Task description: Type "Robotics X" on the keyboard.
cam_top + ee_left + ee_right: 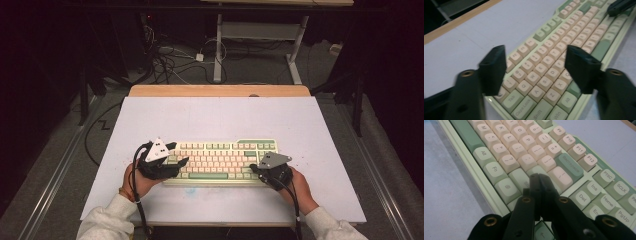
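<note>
A cream and green keyboard (220, 160) lies near the front of the white table top (215, 115). My left gripper (179, 153) hovers over the keyboard's left end with its jaws open. In the left gripper view its jaws (536, 57) straddle the Q, W, A, S letter keys (541, 75) without touching them, and nothing sits between them. My right gripper (254, 167) rests at the keyboard's right end, shut. In the right gripper view its closed tips (539, 177) point down at the keys beside Backspace (569, 167). The right gripper's tip (620, 6) also shows far off in the left gripper view.
A wooden strip (220, 90) borders the table's far edge. Beyond it, cables (170, 60) lie on the floor around the legs of a desk frame (218, 50). Bare table top stretches behind and beside the keyboard.
</note>
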